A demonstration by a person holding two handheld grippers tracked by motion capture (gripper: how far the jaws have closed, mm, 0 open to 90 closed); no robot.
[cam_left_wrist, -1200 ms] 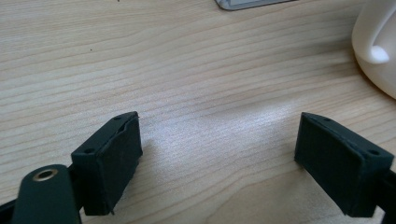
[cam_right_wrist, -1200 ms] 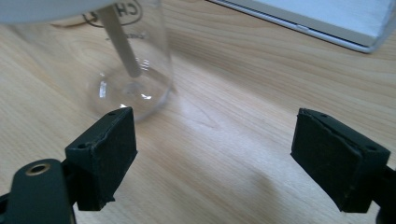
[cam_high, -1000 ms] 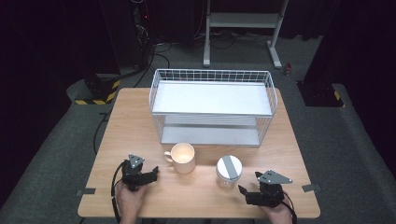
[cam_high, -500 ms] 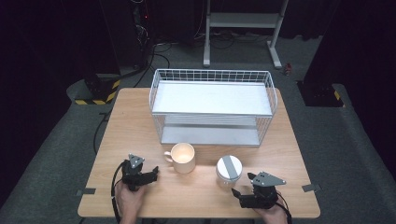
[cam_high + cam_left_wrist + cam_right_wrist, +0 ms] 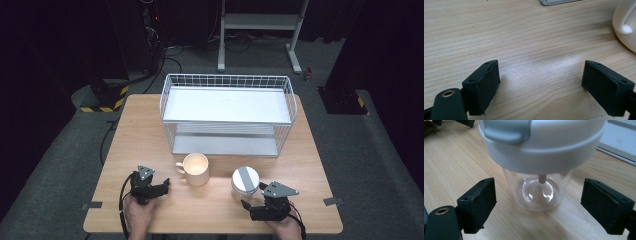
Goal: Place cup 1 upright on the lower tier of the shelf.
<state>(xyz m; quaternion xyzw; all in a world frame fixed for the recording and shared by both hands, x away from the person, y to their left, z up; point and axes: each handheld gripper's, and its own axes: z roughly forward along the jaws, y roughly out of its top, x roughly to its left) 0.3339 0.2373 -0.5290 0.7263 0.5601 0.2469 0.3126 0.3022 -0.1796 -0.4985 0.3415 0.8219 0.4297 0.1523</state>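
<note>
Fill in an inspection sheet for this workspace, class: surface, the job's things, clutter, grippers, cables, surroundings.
Surface: light wooden table, bare wood between items.
Job's things: clear plastic cup with white lid and grey flap, upright; cream ceramic mug beside it, apart, handle toward the left gripper.
Clutter: white wire two-tier rack at the table's far side.
Grippers: right gripper open, jaws either side of the cup's base, not touching; left gripper open over bare wood.
Cables: black leads across the floor.
Surroundings: grey carpet, metal stand, dark room.
</note>
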